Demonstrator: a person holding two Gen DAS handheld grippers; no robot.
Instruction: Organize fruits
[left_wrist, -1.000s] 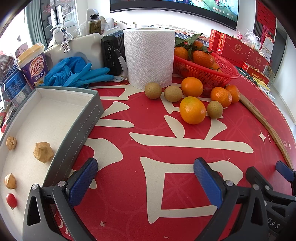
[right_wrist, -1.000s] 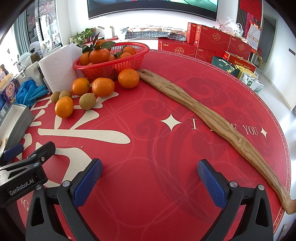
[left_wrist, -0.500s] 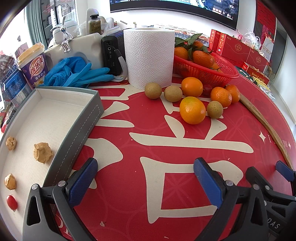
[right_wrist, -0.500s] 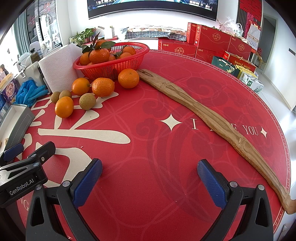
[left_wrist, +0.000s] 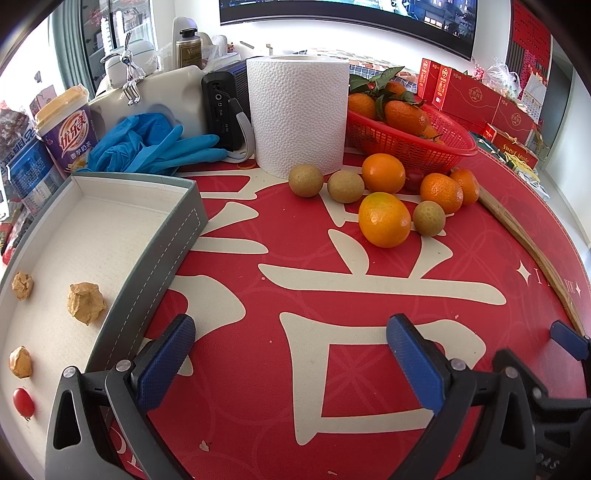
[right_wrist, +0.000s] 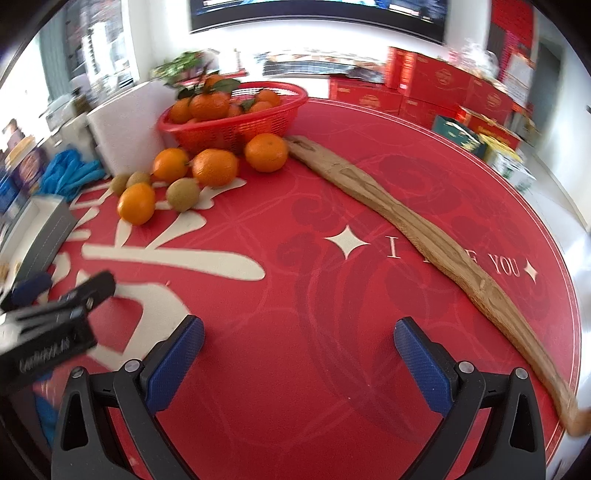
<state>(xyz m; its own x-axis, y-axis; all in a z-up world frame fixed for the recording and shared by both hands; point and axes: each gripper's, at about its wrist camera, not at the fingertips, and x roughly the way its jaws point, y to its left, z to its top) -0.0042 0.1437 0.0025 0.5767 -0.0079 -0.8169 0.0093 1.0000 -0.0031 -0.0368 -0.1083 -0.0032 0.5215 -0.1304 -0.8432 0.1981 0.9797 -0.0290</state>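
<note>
Left wrist view: the left gripper (left_wrist: 291, 360) is held with its jaws apart and empty above the red round desk (left_wrist: 332, 369). Loose round orange citrus fruits (left_wrist: 384, 219) and small brown-green round fruits (left_wrist: 306, 180) are seen ahead of it, grouped in front of the red plastic mesh basket (left_wrist: 410, 138). The right gripper (right_wrist: 299, 360) is likewise spread and empty. The fruits are judged firm, light and prone to rolling; a grasp across the widest part is advised. A white paper roll (left_wrist: 297, 114) stands just behind them, and a grey open tray (left_wrist: 177, 236) lies ahead-left.
</note>
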